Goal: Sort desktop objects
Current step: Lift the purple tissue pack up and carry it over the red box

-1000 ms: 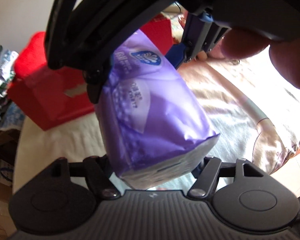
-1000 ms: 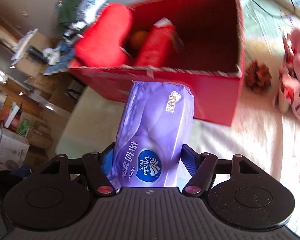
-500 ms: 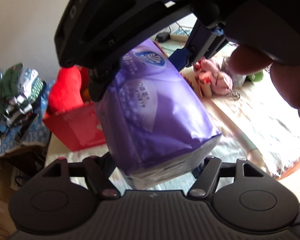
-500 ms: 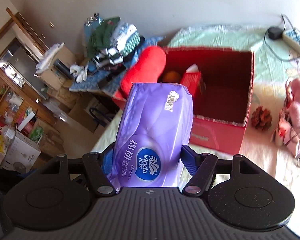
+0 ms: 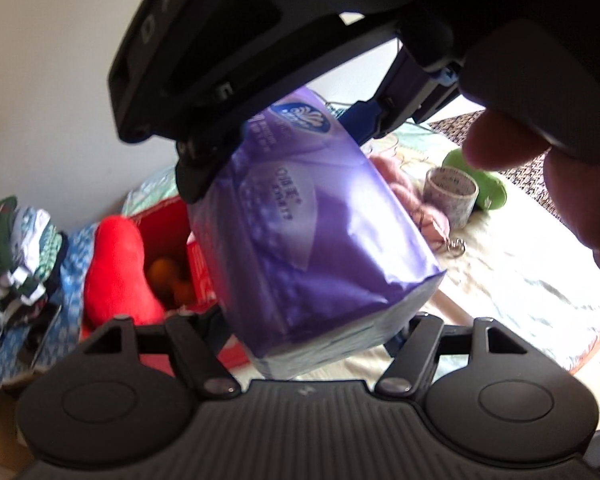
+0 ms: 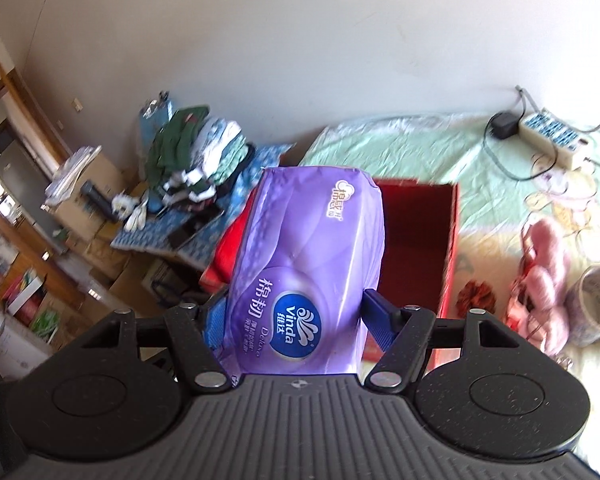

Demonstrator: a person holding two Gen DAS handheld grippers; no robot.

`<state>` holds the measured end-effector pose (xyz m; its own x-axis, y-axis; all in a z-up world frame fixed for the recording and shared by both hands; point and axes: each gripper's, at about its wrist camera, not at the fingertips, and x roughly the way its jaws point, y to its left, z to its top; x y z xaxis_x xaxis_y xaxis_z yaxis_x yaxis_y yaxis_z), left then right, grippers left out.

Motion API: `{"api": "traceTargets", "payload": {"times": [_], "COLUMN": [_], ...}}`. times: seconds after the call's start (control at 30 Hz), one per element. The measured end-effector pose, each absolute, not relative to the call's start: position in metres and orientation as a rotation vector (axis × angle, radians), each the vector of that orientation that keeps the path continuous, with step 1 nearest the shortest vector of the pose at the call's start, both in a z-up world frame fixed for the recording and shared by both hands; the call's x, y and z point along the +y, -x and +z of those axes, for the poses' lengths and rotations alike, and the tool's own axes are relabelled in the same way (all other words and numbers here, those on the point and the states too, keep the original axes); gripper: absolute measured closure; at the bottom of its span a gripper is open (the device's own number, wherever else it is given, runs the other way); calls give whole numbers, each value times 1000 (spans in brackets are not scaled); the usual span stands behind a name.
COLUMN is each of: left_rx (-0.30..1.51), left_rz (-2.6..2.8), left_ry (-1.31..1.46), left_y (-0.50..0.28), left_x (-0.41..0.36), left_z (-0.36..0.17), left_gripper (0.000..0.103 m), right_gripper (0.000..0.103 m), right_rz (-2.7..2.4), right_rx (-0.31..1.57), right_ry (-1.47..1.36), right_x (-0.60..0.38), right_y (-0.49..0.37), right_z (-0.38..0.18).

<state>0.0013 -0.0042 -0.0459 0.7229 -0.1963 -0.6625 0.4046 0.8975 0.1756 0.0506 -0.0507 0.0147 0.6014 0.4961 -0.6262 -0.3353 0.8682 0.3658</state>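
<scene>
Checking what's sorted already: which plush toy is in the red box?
The red plush, sticking out of the red box; the pink plush and green plush lie outside it.

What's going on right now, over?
Right gripper clamps purple Vinda tissue pack. Left gripper at its far end. Red box ahead, path clear.

Both grippers raised — right gripper [image 6: 296, 312] clamped, left unclear.

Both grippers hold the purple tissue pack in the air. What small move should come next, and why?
Probably lower the purple plastic tissue pack toward the open red cardboard box: the right gripper holds it above the box, whose right part looks free.
</scene>
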Motion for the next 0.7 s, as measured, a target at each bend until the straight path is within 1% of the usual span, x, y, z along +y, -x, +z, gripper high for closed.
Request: {"api": "traceTargets", "payload": {"times": [0.33, 0.53, 0.7], "left_rx": [605, 628, 671], "left_rz": [-419, -463, -471], "left_ry": [-309, -253, -214], "left_y": [-53, -82, -107], "left_x": [-2, -2, 27], "left_z": [-30, -46, -59], "left_gripper": [32, 32, 32], "right_gripper": [33, 33, 33], "right_rz": [377, 305, 272], "right_rx": [670, 661, 677], "right_ry": [-221, -220, -233], "right_x": [-47, -42, -41], "right_y": [-83, -110, -127], "right_z": [39, 25, 7]}}
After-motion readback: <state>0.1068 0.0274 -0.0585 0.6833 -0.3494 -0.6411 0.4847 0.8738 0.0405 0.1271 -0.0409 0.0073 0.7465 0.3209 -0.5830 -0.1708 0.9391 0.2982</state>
